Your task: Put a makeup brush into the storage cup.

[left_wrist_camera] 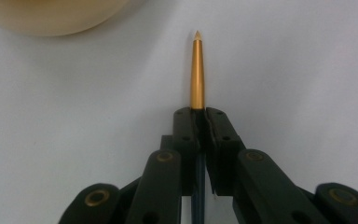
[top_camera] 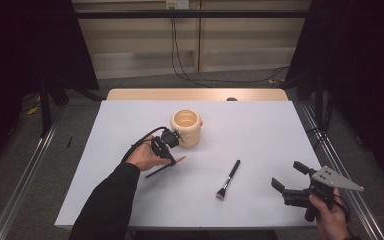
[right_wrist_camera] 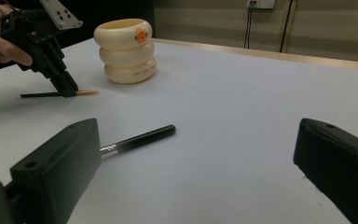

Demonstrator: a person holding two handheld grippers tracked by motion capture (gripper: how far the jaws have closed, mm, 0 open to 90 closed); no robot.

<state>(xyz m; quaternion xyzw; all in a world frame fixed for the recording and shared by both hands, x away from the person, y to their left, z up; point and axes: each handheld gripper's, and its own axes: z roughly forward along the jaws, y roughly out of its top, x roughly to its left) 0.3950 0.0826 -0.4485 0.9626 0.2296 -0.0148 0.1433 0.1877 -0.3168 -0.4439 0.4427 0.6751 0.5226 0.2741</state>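
Observation:
My left gripper (top_camera: 171,158) is shut on a thin brush (left_wrist_camera: 197,70) with a gold ferrule and a dark handle, held low over the white table (top_camera: 260,125). The gold tip (top_camera: 181,159) pokes out past the jaws, and the handle trails back toward the hand. In the right gripper view the left gripper (right_wrist_camera: 67,88) pins the brush (right_wrist_camera: 86,92) near the table. A cream ribbed cup (top_camera: 186,127) stands just beyond it. A black makeup brush (top_camera: 228,179) lies mid-table. My right gripper (top_camera: 288,176) hovers open at the front right, nothing between its jaws.
The cream cup (right_wrist_camera: 125,50) has an orange mark on its rim. The black brush (right_wrist_camera: 137,139) lies ahead of the right gripper's left jaw. A wooden strip (top_camera: 195,94) runs along the table's far edge, with cables on the floor beyond.

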